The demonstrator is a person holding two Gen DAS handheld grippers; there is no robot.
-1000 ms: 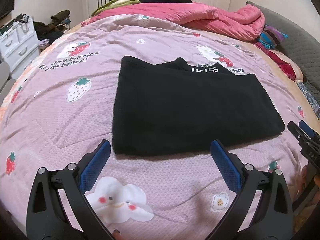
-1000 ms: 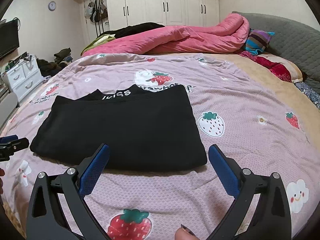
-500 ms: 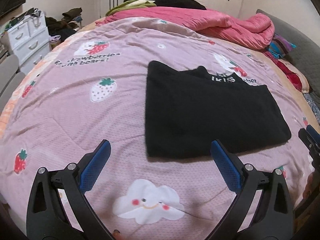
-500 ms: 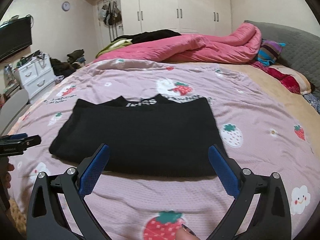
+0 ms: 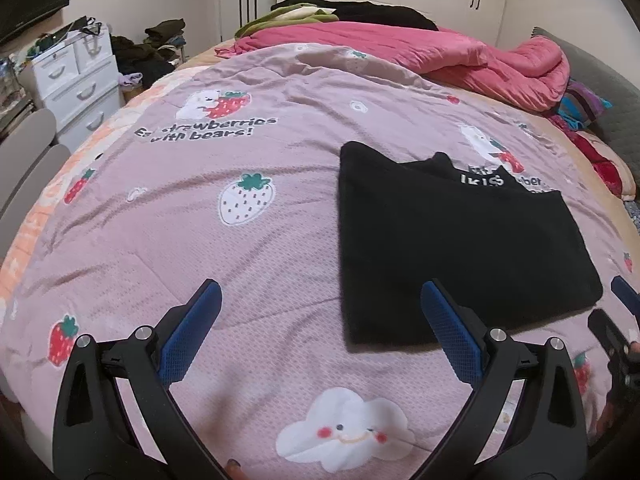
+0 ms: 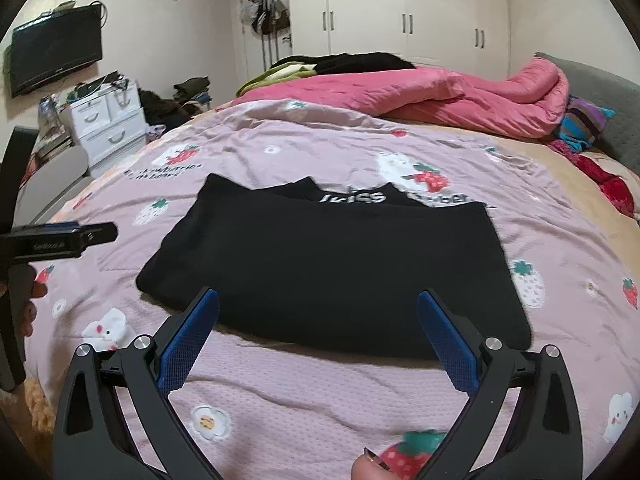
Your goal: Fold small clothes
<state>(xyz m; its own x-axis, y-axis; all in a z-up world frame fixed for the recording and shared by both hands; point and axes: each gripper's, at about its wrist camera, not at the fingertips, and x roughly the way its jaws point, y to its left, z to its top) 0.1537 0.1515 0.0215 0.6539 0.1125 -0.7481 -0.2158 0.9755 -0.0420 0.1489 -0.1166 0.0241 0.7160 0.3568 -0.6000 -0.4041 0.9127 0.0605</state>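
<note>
Black folded garment (image 6: 332, 268) lies flat on the pink strawberry bedspread (image 5: 180, 232), printed "strawberries with bears!". Left gripper (image 5: 320, 316) and right gripper (image 6: 318, 316) hover wide, empty.

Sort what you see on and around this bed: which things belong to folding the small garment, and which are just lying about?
Part of the job:
- black garment, folded flat
- left gripper, open
- right gripper, open
- strawberry bedspread, the work surface

Just lying about:
- pink duvet
- white drawers
- wall TV
- striped pillow
</note>
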